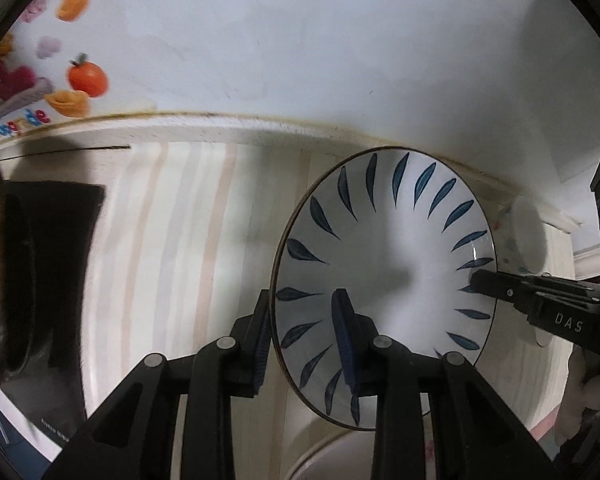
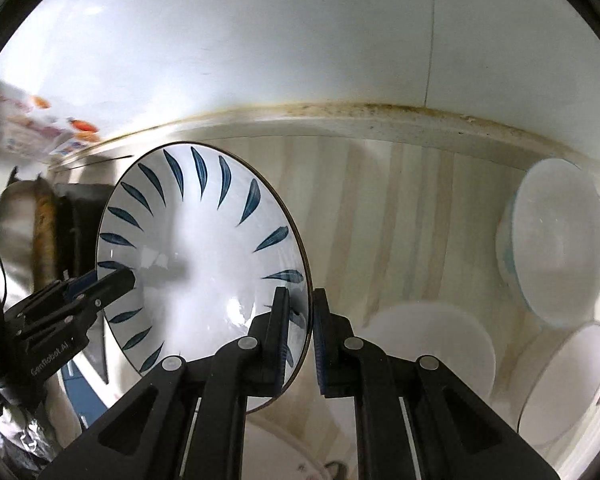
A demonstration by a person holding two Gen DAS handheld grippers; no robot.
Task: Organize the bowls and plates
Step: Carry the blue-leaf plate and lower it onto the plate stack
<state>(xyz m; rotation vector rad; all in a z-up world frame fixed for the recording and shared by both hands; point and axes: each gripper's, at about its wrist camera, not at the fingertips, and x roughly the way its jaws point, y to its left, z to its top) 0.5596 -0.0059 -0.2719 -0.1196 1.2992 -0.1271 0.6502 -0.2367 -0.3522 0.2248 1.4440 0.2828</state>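
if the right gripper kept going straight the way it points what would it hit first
The right gripper already straddles the blue-leaf plate rim, so the rim would seat deeper between its fingers; beyond lies striped countertop, depth unclear.
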